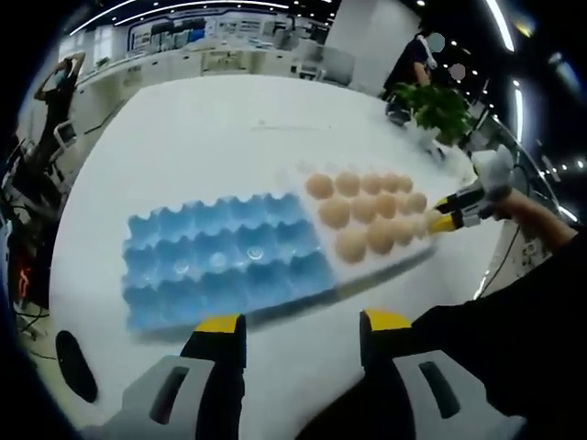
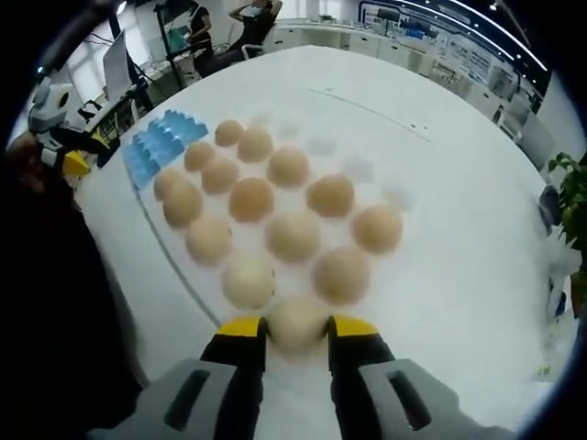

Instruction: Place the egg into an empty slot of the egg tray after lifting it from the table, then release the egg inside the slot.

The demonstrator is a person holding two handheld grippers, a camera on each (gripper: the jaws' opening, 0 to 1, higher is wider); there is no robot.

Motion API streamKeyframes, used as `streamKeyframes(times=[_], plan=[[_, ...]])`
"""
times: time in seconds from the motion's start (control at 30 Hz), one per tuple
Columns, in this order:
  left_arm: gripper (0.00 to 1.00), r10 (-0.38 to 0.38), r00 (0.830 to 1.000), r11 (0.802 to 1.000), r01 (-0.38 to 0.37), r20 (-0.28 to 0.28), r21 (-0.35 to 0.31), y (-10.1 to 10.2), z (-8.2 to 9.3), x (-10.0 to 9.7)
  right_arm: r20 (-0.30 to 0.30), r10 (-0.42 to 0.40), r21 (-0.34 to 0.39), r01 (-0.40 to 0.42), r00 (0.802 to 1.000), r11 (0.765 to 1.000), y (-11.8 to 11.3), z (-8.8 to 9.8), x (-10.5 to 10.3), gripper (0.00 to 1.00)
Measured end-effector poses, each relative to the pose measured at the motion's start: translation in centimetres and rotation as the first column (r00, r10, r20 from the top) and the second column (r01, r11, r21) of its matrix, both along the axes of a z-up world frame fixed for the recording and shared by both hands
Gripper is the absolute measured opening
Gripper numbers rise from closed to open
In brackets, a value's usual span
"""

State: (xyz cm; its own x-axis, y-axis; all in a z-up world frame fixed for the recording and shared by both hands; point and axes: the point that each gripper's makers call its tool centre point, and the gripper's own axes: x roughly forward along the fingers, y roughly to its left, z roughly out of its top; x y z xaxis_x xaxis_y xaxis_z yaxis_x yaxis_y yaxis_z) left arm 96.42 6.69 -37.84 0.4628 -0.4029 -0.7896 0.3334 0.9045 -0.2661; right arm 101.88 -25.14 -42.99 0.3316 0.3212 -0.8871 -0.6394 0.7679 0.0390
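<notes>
A big white bench (image 1: 229,137) carries a blue tray (image 1: 225,257) lying end to end with a white tray (image 1: 417,252) that is mostly filled with eggs. The left tool (image 1: 303,323) hovers over the bench just short of the blue tray, its yellow-tipped jaws spread wide with nothing between them. The right tool (image 2: 296,326) is clenched on a pale egg (image 2: 295,323) at the near edge of the white tray (image 2: 362,170); whether that egg sits in a slot or is held just above it I cannot tell. Past it the other eggs (image 2: 275,206) sit in rows, with a few open slots on the far side, and the blue tray (image 2: 160,142) lies beyond them. In the left gripper view the right tool (image 1: 440,218) reaches in at the far end of the egg rows. A green plant (image 1: 442,108) stands near the bench's far corner.
</notes>
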Motion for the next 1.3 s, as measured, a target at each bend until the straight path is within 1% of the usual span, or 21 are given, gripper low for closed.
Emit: streamKeyframes(times=[0.1, 0.2, 0.33, 0.6, 0.83, 1.03, 1.1, 1.2, 1.27, 1.3], plan=[[0.50, -0.004, 1.000, 1.000, 0.003, -0.006, -0.008, -0.5, -0.1, -0.1, 0.001, -0.004, 0.002, 0.004, 1.000, 1.000, 0.0, 0.1, 0.1, 0.27], [0.50, -0.005, 1.000, 1.000, 0.005, 0.000, -0.015, -0.7, 0.1, 0.0, 0.000, -0.002, 0.002, 0.002, 1.000, 1.000, 0.0, 0.1, 0.1, 0.27], [0.50, 0.006, 1.000, 1.000, -0.006, 0.005, -0.018, -0.6, 0.2, 0.2, 0.000, 0.003, 0.005, -0.003, 1.000, 1.000, 0.1, 0.5, 0.3, 0.27], [0.50, 0.019, 1.000, 1.000, -0.019, -0.013, -0.011, 0.0, -0.2, -0.4, 0.000, 0.000, 0.011, 0.000, 1.000, 1.000, 0.3, 0.7, 0.6, 0.27], [0.49, 0.015, 1.000, 1.000, -0.015, -0.009, -0.015, -0.3, -0.1, -0.1, -0.003, -0.011, 0.027, 0.011, 1.000, 1.000, 0.7, 1.2, 0.9, 0.27], [0.45, 0.008, 1.000, 0.999, -0.008, -0.016, -0.031, -0.8, -0.1, -0.1, 0.005, -0.008, 0.036, 0.008, 1.000, 0.999, 1.2, 1.6, 1.2, 0.27], [0.46, 0.006, 1.000, 1.000, -0.006, -0.018, -0.026, -0.9, -0.1, -0.1, 0.009, -0.008, 0.040, 0.008, 1.000, 0.999, 1.3, 1.7, 1.4, 0.27], [0.49, -0.001, 1.000, 1.000, 0.001, 0.015, -0.005, -0.6, 0.0, 0.2, 0.011, -0.004, 0.044, 0.003, 1.000, 0.999, 1.7, 1.8, 1.5, 0.27], [0.49, 0.005, 1.000, 1.000, -0.004, 0.014, -0.010, -0.5, 0.1, 0.3, 0.014, 0.002, 0.043, -0.003, 1.000, 0.999, 2.0, 2.0, 1.5, 0.27], [0.49, 0.008, 1.000, 1.000, -0.008, 0.011, -0.014, -0.5, 0.1, 0.3, 0.018, 0.009, 0.032, -0.010, 1.000, 0.999, 2.0, 2.0, 1.6, 0.27]])
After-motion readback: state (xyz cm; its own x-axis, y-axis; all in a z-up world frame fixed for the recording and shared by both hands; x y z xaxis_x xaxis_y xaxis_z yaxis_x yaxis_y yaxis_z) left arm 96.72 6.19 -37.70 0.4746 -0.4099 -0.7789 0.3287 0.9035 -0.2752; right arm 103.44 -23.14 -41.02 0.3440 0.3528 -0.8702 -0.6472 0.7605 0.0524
